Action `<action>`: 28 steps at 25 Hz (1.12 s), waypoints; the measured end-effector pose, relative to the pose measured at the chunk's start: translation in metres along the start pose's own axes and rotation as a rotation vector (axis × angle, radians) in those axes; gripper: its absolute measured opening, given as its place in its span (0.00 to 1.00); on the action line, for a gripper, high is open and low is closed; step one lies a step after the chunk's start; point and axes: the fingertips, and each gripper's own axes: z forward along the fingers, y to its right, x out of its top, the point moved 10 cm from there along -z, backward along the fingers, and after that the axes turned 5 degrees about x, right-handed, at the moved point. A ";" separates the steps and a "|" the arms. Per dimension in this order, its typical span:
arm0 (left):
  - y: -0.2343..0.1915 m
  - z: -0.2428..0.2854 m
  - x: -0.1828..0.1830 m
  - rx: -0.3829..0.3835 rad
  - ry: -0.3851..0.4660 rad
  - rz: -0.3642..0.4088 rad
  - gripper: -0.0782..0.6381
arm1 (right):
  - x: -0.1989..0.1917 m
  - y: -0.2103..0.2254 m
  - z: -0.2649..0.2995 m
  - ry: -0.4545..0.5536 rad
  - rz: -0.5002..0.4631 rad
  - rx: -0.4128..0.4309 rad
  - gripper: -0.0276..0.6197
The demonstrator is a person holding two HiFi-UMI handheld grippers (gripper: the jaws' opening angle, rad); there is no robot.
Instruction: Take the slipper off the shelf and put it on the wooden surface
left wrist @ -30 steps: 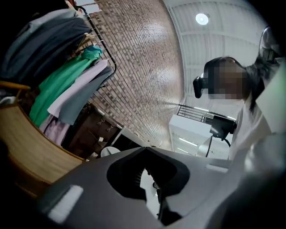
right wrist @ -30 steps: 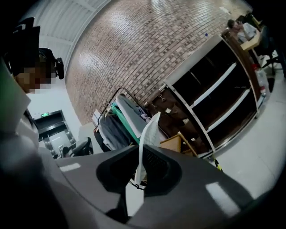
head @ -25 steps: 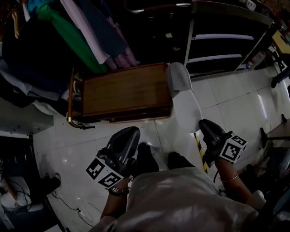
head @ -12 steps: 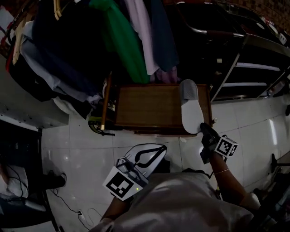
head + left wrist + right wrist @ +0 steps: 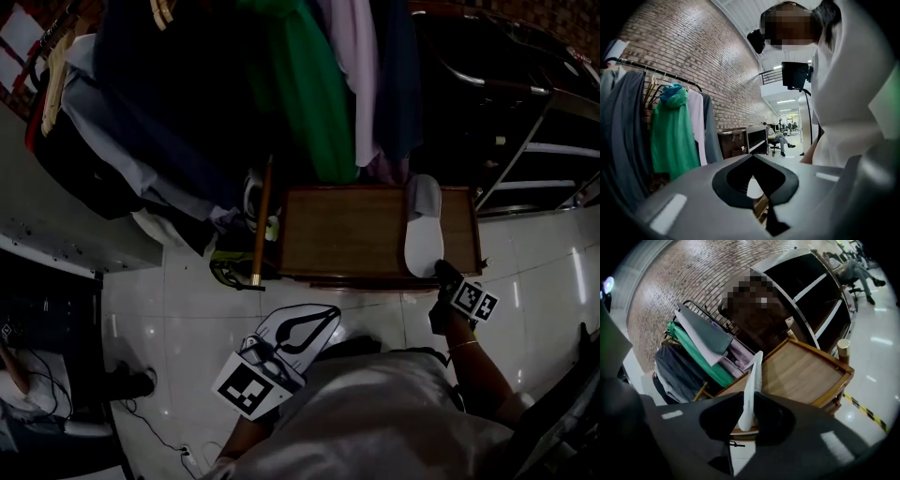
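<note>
Hanging at the upper left of the head view, a row of dark clothes (image 5: 169, 103) was seen, with a green garment (image 5: 314, 94) just to its right. Below them a white tiled floor (image 5: 178, 309) was shown. Low in the middle, over that floor, the left gripper (image 5: 332, 310) was held well apart from the furniture. Its jaws were clenched tip to tip, and nothing was caught between them.

Further right, the wooden surface (image 5: 342, 230) was found under the hanging garments. The white slipper (image 5: 422, 230) was laid lengthwise along its right part, toe away from the person and heel at the near edge. That heel was pinched between the jaws of the right gripper (image 5: 442, 272), which was pointed at the near right corner of the wood. In the right gripper view the sole was seen edge-on between the jaws, which had just been eased a little apart while the heel was kept in their grasp.

At the far right a dark metal shelf (image 5: 544, 150) was shown.
</note>
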 end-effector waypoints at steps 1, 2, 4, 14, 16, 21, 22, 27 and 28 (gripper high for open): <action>-0.004 -0.001 -0.002 -0.007 -0.002 -0.009 0.10 | -0.002 -0.001 0.001 -0.016 -0.028 -0.040 0.19; -0.007 -0.002 -0.005 -0.016 -0.006 -0.017 0.10 | -0.003 -0.003 0.001 -0.034 -0.060 -0.080 0.26; -0.013 0.002 -0.008 -0.039 -0.014 -0.028 0.10 | -0.003 -0.007 0.001 -0.062 -0.124 -0.150 0.35; 0.008 0.053 -0.015 -0.228 -0.063 -0.021 0.10 | 0.013 -0.055 -0.102 0.036 -0.306 -0.129 0.47; 0.025 0.068 -0.007 -0.274 -0.033 -0.029 0.10 | 0.024 -0.080 -0.139 0.076 -0.392 -0.027 0.47; 0.083 0.091 0.019 -0.236 0.048 -0.063 0.10 | 0.055 -0.121 -0.210 0.095 -0.590 0.195 0.48; 0.098 0.094 0.021 -0.224 0.042 -0.060 0.10 | 0.057 -0.125 -0.216 0.077 -0.619 0.232 0.47; 0.172 0.093 -0.001 -0.204 -0.135 -0.023 0.10 | 0.050 -0.132 -0.248 0.014 -0.755 0.337 0.47; 0.180 0.091 -0.002 -0.188 -0.139 -0.049 0.10 | 0.051 -0.132 -0.256 0.023 -0.772 0.356 0.46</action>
